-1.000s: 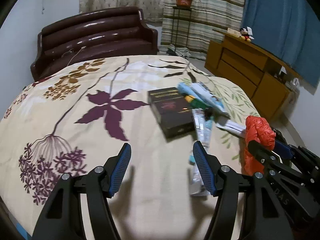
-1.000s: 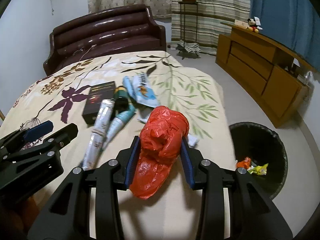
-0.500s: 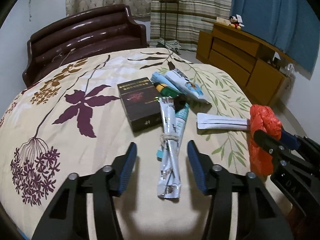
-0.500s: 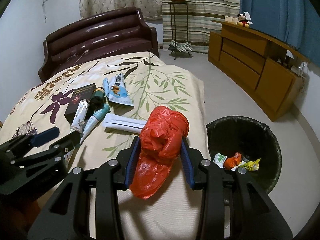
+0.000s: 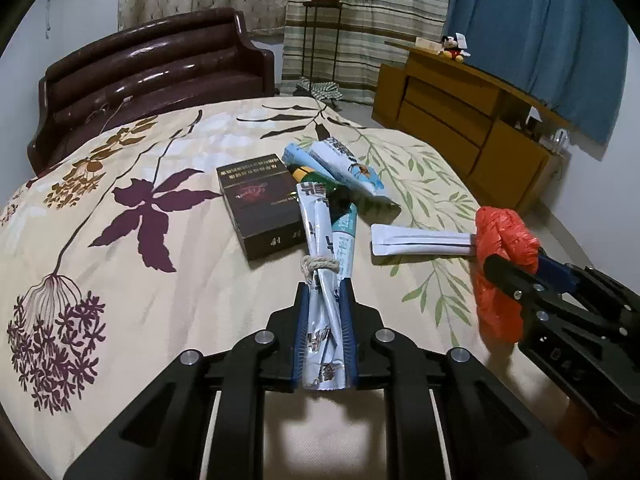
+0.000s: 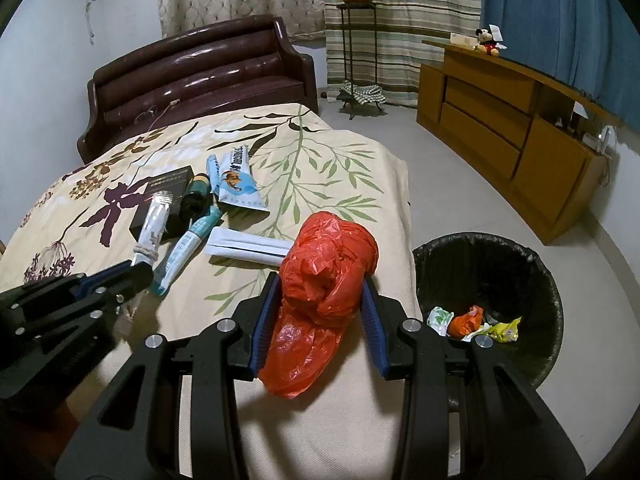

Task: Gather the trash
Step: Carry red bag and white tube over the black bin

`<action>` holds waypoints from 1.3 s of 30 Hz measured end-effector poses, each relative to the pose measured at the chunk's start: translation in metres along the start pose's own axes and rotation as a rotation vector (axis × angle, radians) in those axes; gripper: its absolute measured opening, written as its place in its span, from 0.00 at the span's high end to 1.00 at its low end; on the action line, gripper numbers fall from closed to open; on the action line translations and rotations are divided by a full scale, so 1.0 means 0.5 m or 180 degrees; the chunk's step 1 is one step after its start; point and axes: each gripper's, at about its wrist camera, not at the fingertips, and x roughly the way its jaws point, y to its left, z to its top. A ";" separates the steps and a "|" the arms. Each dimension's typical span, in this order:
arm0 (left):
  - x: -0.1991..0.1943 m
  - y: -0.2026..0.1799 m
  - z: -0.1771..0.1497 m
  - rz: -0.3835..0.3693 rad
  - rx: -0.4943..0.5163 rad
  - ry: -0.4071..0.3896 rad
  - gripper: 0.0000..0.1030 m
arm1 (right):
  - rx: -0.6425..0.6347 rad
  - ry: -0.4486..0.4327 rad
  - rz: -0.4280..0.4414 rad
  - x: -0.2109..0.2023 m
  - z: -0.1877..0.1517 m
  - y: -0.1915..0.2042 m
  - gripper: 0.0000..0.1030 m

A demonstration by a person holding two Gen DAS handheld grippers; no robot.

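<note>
A silver wrapper roll [image 5: 318,216], tied with string, lies on the floral bedspread [image 5: 160,300]. My left gripper [image 5: 325,294] is closing on its near end, and the blue pads press both sides. My right gripper [image 6: 320,280] is shut on a crumpled red plastic bag [image 6: 328,256] over the bed's right edge. In the left wrist view the right gripper [image 5: 514,270] and red bag [image 5: 500,236] are at the right. Next to the roll lie a teal tube [image 5: 345,236], a dark box [image 5: 260,204], a white flat packet [image 5: 420,240], a green bottle [image 5: 316,178] and a blue-white wrapper [image 5: 346,164].
A black lined bin [image 6: 480,252] with several wrappers inside stands on the floor right of the bed. A wooden dresser [image 6: 500,120] lines the right wall. A brown headboard [image 6: 200,72] and a plant stand [image 6: 356,40] stand at the far end.
My left gripper slid right over the silver roll and its jaws came together on it. The right gripper shifted right with the red bag, bringing the bin more into view.
</note>
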 end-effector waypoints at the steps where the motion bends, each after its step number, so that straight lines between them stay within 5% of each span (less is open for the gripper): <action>1: -0.004 0.000 -0.001 0.0001 -0.0004 -0.0008 0.84 | -0.0007 -0.0002 -0.0004 -0.001 0.000 0.001 0.63; 23: -0.041 -0.021 0.010 0.0109 0.0104 -0.0184 0.84 | 0.0005 -0.0137 -0.0187 -0.049 0.003 -0.014 0.63; 39: -0.050 -0.137 0.034 -0.0144 0.0425 -0.0344 0.84 | 0.0228 -0.0270 -0.0546 -0.094 0.005 -0.122 0.63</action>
